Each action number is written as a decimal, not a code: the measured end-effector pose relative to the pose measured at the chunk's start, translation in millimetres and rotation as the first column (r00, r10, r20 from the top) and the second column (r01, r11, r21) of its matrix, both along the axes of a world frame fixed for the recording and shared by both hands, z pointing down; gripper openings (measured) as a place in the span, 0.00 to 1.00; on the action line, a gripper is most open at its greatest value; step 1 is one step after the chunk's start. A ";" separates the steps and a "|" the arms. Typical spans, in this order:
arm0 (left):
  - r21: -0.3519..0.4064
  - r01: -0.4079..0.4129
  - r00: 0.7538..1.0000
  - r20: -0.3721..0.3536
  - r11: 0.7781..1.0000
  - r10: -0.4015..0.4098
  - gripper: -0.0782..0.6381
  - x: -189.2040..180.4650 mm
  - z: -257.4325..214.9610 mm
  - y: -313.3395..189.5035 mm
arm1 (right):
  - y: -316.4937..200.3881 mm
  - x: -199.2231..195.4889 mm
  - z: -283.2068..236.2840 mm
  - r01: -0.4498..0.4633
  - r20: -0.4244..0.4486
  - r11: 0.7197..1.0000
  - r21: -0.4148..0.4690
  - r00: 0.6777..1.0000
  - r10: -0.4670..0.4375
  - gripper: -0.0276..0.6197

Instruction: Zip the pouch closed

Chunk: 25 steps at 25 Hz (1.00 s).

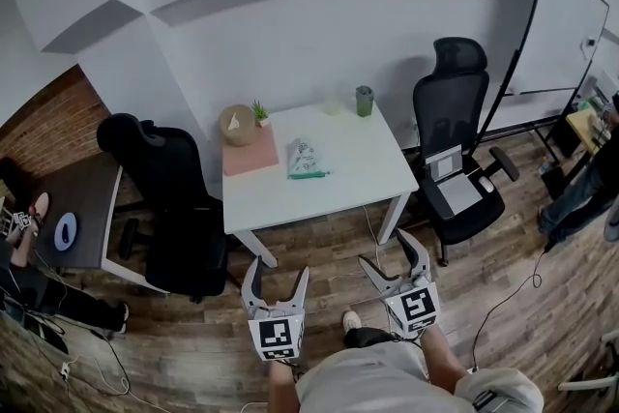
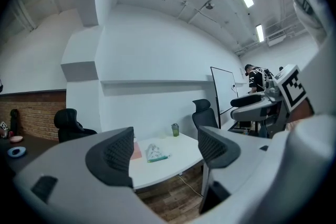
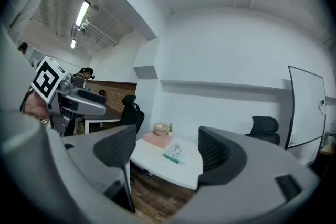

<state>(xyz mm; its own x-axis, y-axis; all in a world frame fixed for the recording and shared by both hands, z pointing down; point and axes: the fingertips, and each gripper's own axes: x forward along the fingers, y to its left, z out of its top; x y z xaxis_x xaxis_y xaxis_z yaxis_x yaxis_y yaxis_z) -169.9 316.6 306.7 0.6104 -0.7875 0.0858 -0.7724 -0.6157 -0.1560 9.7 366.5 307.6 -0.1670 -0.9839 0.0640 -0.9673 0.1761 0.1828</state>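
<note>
On the white table (image 1: pixel 360 177), the pouch (image 1: pixel 304 160) lies flat near the middle, just right of a pink box (image 1: pixel 250 152), with a green cup (image 1: pixel 364 101) by the far edge. Over the wooden floor (image 1: pixel 184 343), well short of the table, the left claw (image 1: pixel 277 274) and right claw (image 1: pixel 389 251) hover, each spread wide with nothing between its jaws.

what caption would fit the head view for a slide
Left gripper and right gripper, both open, held back from the white table where the pouch lies.
</note>
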 end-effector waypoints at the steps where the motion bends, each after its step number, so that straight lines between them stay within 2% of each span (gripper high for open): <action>1: -0.003 0.005 1.000 -0.003 1.000 -0.005 0.62 4.1 0.3 -5.8 | -6.0 5.3 0.4 0.001 0.004 1.000 -0.001 1.000 -0.001 0.61; 6: -0.024 0.038 0.999 -0.019 0.999 -0.039 0.61 22.6 1.2 -35.8 | -36.8 28.4 3.1 0.017 0.017 1.000 -0.014 1.000 -0.016 0.62; 14: -0.022 0.057 0.998 0.023 0.998 -0.057 0.61 52.9 7.1 -68.8 | -74.4 56.6 12.5 0.049 0.031 0.998 -0.028 0.998 -0.048 0.64; 25: -0.021 0.095 0.995 0.012 0.995 -0.095 0.61 69.8 10.5 -108.5 | -119.8 76.8 20.4 0.064 0.034 0.997 -0.037 0.997 -0.063 0.64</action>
